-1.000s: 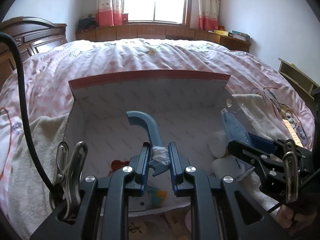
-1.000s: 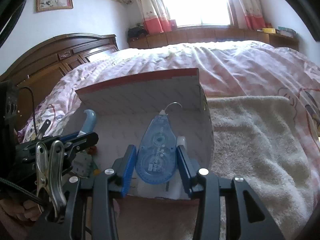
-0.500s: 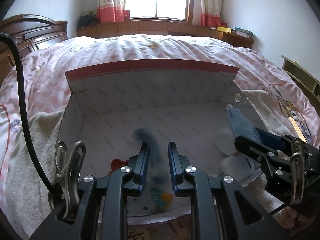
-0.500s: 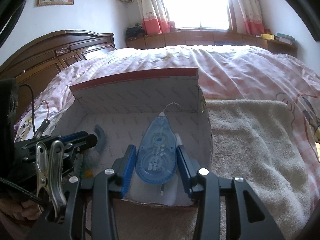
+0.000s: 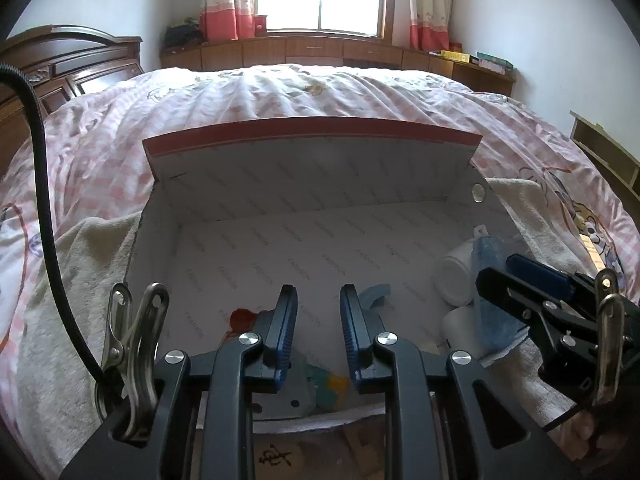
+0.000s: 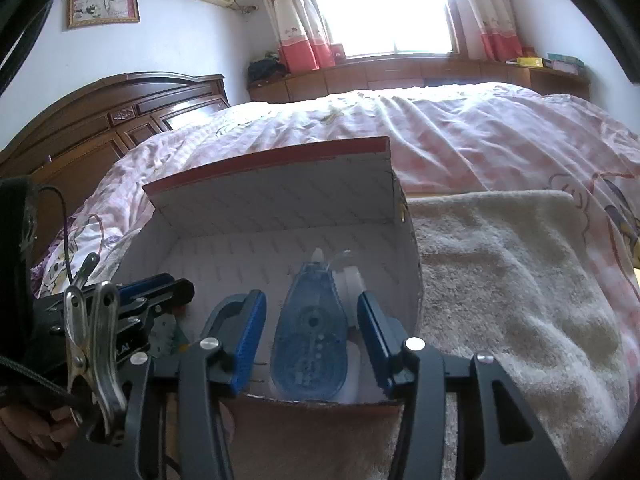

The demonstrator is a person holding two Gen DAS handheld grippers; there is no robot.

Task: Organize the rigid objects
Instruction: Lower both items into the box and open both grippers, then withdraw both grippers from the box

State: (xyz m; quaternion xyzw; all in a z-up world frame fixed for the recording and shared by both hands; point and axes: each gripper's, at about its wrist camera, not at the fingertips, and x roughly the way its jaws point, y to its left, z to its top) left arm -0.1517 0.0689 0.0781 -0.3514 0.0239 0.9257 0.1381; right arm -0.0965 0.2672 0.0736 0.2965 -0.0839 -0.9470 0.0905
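A bed point(image 5: 320, 92) bore a towel point(image 6: 520, 280) and open box point(image 5: 312, 160). Both grippers, left point(image 5: 319, 320) and right point(image 6: 312, 332), were opening over it, pads clear. The tape dispenser point(image 6: 310, 340) and blue hook point(image 5: 376, 294) lay inside.

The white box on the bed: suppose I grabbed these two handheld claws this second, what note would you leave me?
Left gripper: jaws opening, nothing between them.
Right gripper: jaws opening; the blue correction tape sits between them, pads apart from it.
Things: the tape, a blue hook-shaped piece and white bottles are all inside the box.
Done: both blue items are in the box.
Left: draw both grippers back; whether more items are waiting cannot be seen.
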